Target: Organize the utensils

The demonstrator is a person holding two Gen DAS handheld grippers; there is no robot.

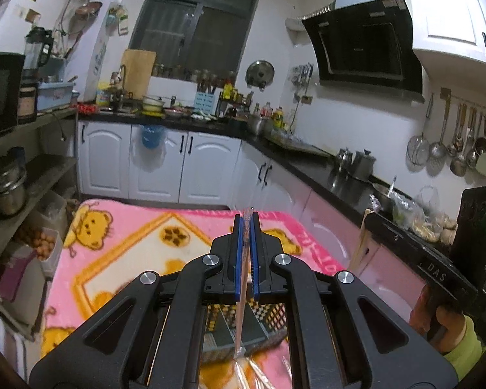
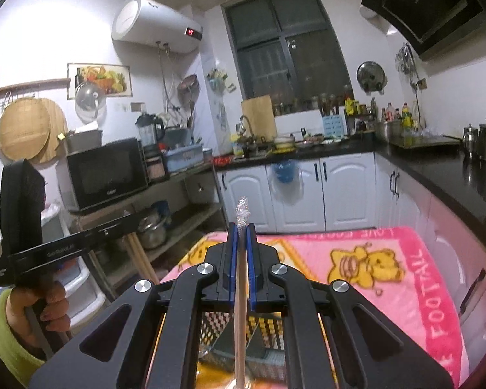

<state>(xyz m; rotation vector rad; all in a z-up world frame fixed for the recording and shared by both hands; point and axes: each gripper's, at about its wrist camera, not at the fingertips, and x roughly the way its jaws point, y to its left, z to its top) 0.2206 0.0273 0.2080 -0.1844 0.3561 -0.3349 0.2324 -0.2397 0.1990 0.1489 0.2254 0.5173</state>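
Two tongs are raised above a pink cartoon-bear blanket (image 1: 120,259) that covers the counter, in a kitchen with white cabinets. On your left, the left tongs (image 1: 247,217) have their blue-padded fingers (image 1: 239,253) pressed nearly together on a thin wooden chopstick in clear plastic wrap (image 1: 245,278); the wrap's tip pokes just past the fingertips, and the stick runs back down between them toward the camera. Beneath the tongs, a checkered utensil organizer (image 1: 243,327) rests on the blanket, mostly hidden by the tool. At the right edge of this view, your other hand (image 1: 444,324) grips its black handle, with wooden sticks (image 1: 361,243) showing near it. On your right, the right tongs (image 2: 242,227) are likewise clamped on a wrapped chopstick (image 2: 240,291), its crinkled plastic end (image 2: 242,210) standing up above the fingertips. The same checkered organizer (image 2: 269,330) sits below, on the blanket (image 2: 388,291). Your left hand (image 2: 48,304) shows at the left edge.
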